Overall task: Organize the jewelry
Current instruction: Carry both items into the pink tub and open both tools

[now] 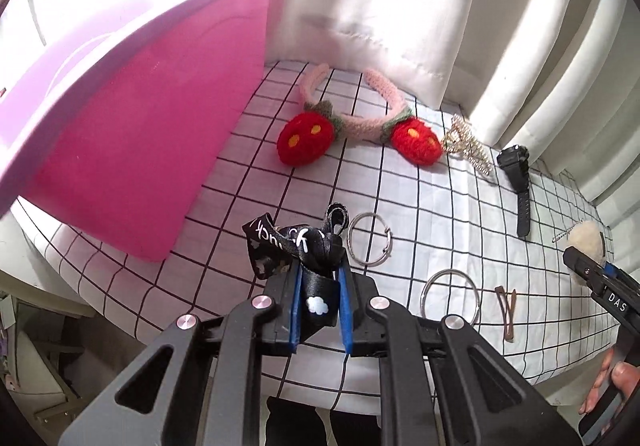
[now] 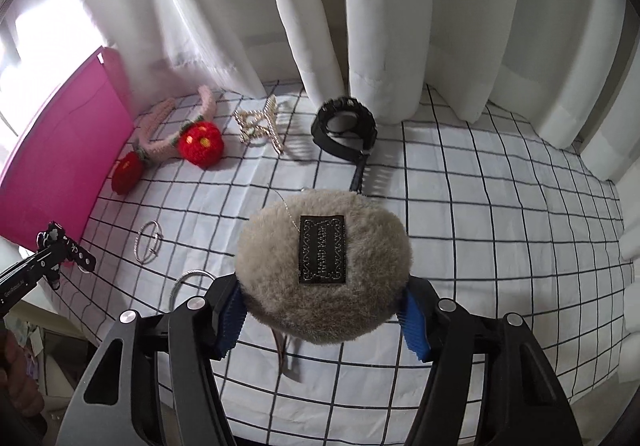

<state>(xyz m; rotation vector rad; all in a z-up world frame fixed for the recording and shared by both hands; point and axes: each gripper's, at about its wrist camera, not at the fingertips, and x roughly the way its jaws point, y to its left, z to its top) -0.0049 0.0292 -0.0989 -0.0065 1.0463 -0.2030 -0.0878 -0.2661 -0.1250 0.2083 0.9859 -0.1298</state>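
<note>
My left gripper (image 1: 320,286) is shut on a black printed ribbon strap (image 1: 296,246) with a small ring, held above the checked cloth; it also shows in the right wrist view (image 2: 66,248). My right gripper (image 2: 324,306) is shut on a beige furry pom-pom (image 2: 324,266) with a black label and thin chain; it shows in the left wrist view (image 1: 586,242) at the far right. On the cloth lie a pink strawberry headband (image 1: 352,126), a pearl hair claw (image 1: 466,144), a black watch (image 1: 518,182), two silver bangles (image 1: 370,240) (image 1: 450,296) and a brown hair clip (image 1: 506,310).
A pink open box (image 1: 140,150) lies at the left on the white checked tablecloth (image 1: 440,206). White curtains (image 2: 400,26) hang right behind the table. The table's front edge is just below my grippers.
</note>
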